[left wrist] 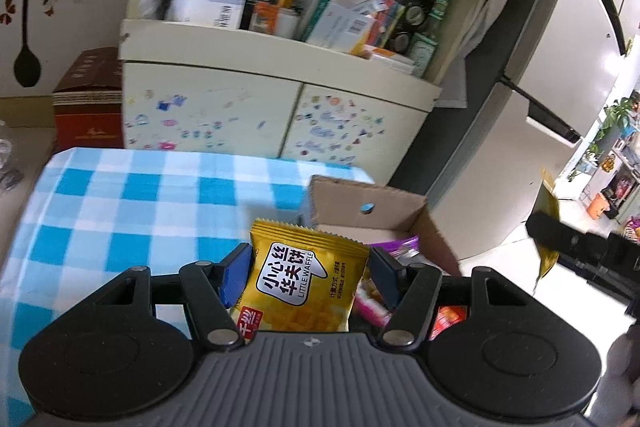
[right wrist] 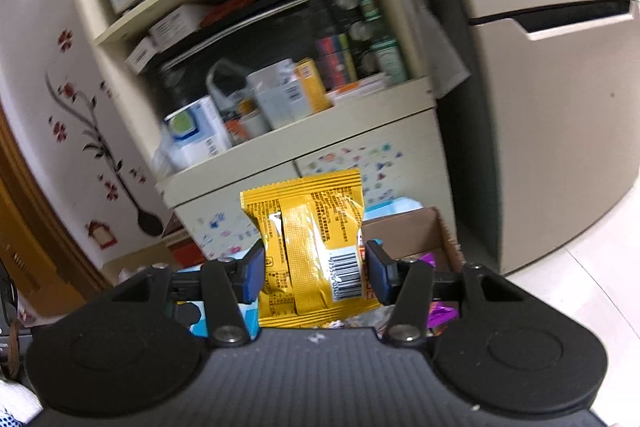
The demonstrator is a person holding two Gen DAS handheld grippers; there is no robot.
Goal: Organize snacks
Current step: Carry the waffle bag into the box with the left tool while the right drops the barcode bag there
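My left gripper [left wrist: 307, 269] is shut on a yellow waffle packet [left wrist: 304, 279], front side up, held above the blue checked tablecloth [left wrist: 120, 211]. Just beyond it stands an open cardboard box [left wrist: 372, 211] holding purple and pink snack packets [left wrist: 402, 247]. My right gripper [right wrist: 314, 269] is shut on a second yellow waffle packet [right wrist: 312, 247], its back with the barcode facing the camera. The same cardboard box [right wrist: 408, 231] lies behind and to the right of it, with purple packets [right wrist: 438, 311] inside. In the left wrist view the right gripper [left wrist: 560, 239] shows at the far right with its yellow packet [left wrist: 548, 211].
A cream cabinet [left wrist: 280, 115] with sticker-covered doors stands behind the table, its shelf crowded with boxes and bottles. A red carton [left wrist: 88, 107] sits to its left. A large pale refrigerator [right wrist: 540, 87] stands to the right over a light tiled floor [right wrist: 580, 287].
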